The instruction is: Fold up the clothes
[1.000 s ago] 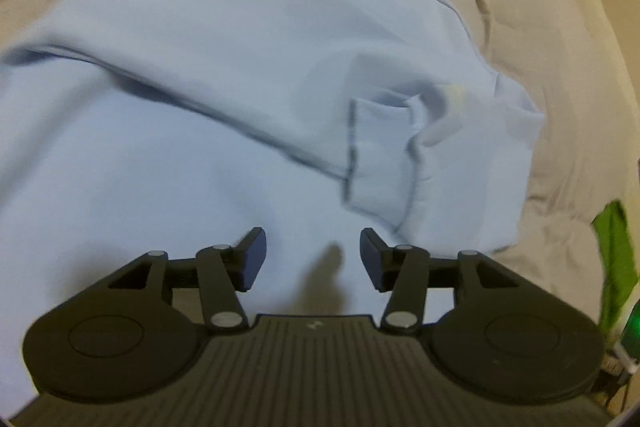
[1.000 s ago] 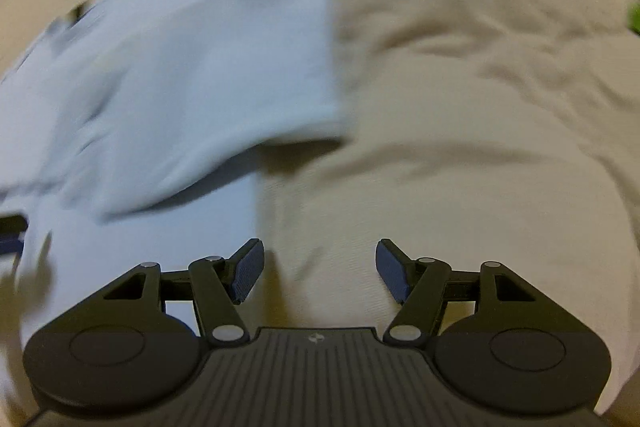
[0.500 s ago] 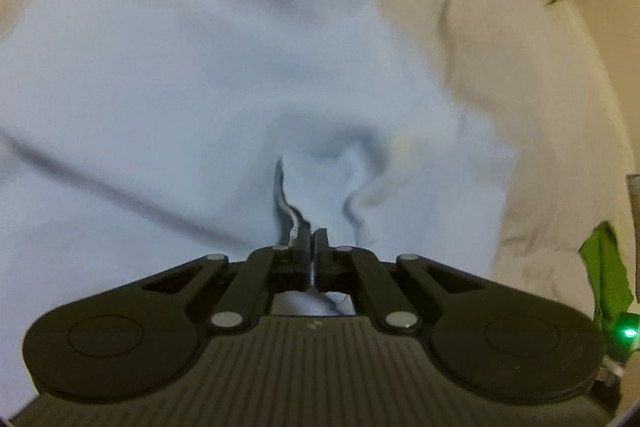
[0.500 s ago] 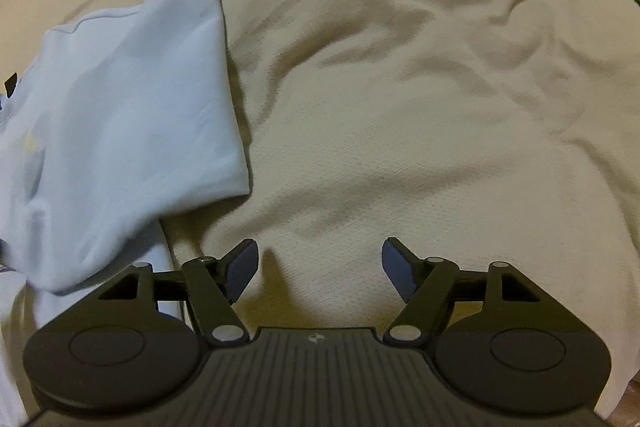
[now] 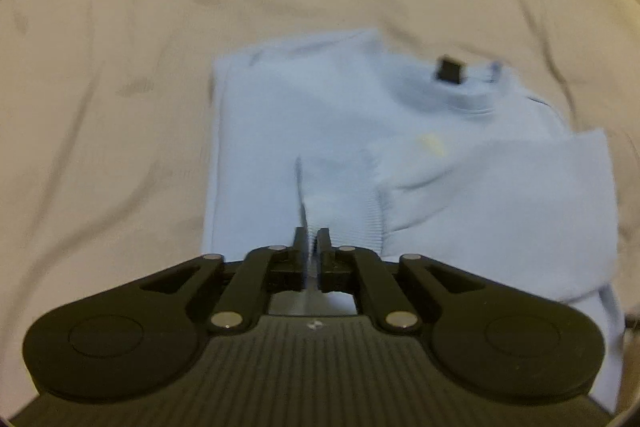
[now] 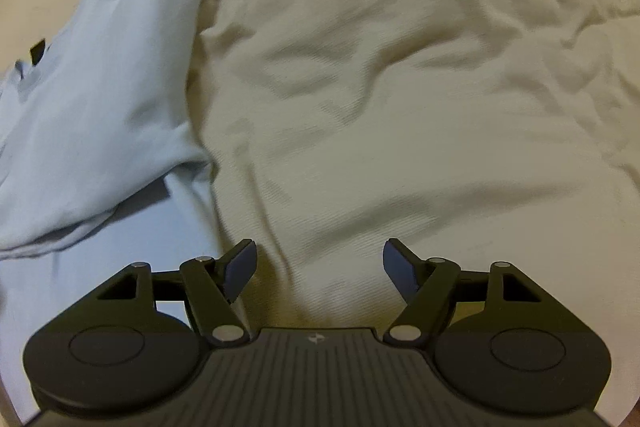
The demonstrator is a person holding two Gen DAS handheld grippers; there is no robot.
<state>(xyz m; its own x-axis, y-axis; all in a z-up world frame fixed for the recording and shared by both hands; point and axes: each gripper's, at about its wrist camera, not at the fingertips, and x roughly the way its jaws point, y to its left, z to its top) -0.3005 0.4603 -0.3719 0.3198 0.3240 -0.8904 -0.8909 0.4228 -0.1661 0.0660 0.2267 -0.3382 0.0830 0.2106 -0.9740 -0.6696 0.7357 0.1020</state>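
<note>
Pinching the ribbed cuff [image 5: 352, 223] of a sleeve, the left hand-held gripper [image 5: 311, 239] has its jaws closed on a thin ridge of cloth that runs up between them. The cuff belongs to a light blue sweatshirt [image 5: 304, 107] lying on a beige bed cover [image 5: 100, 107], collar and dark neck label [image 5: 450, 70] at the far side. One side panel is folded over the body at right. The right hand-held gripper [image 6: 319, 263] hangs over bare cover with jaws spread wide, nothing between them; the sweatshirt edge [image 6: 100, 107] lies just beside its left finger. Left view is motion-blurred.
</note>
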